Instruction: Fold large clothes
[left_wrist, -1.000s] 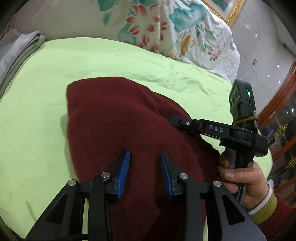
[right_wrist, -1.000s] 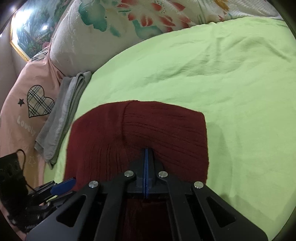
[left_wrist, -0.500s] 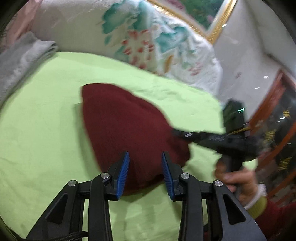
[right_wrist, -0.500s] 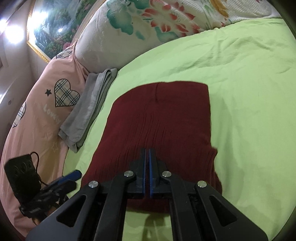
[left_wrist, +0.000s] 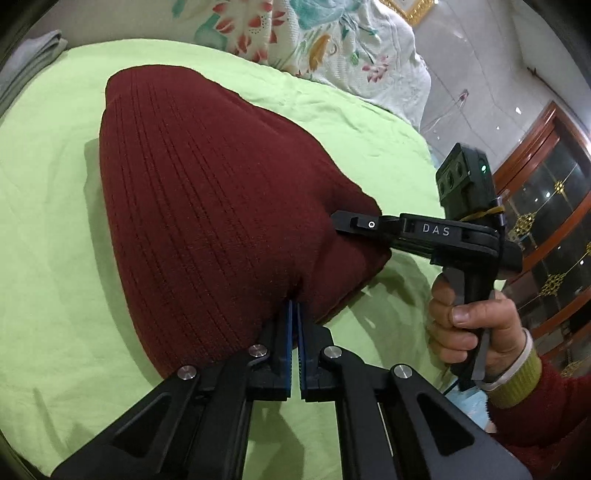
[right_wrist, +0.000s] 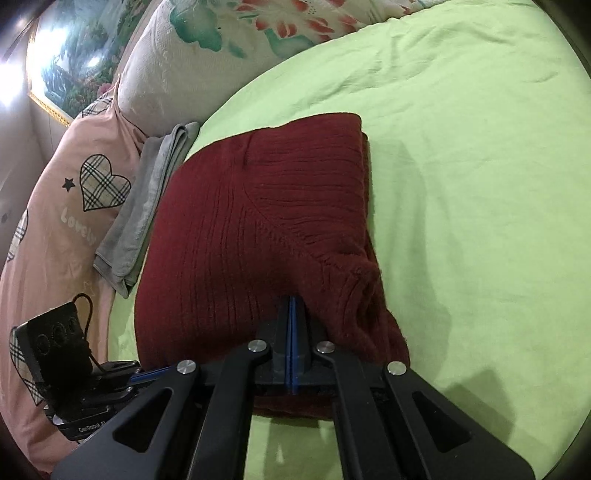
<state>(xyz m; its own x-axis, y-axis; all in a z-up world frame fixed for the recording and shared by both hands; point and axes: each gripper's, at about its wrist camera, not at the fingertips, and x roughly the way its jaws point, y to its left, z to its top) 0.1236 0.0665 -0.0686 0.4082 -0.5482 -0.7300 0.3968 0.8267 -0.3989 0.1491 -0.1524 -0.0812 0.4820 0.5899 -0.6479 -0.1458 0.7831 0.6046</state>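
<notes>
The dark red ribbed sweater lies half-folded on the green bed sheet, its near edge lifted. Both the left tongs and the right tongs are pinching that edge. It looks thick, soft and floppy, so hold it at the near corners, through all layers.

Open green bed sheet lies to the right of the maroon sweater and beyond its far edge, giving unobstructed passage there. On the left, a folded grey cloth lies just beside the sweater, with the pink heart-print bedding behind it. The floral pillow blocks the far side.
</notes>
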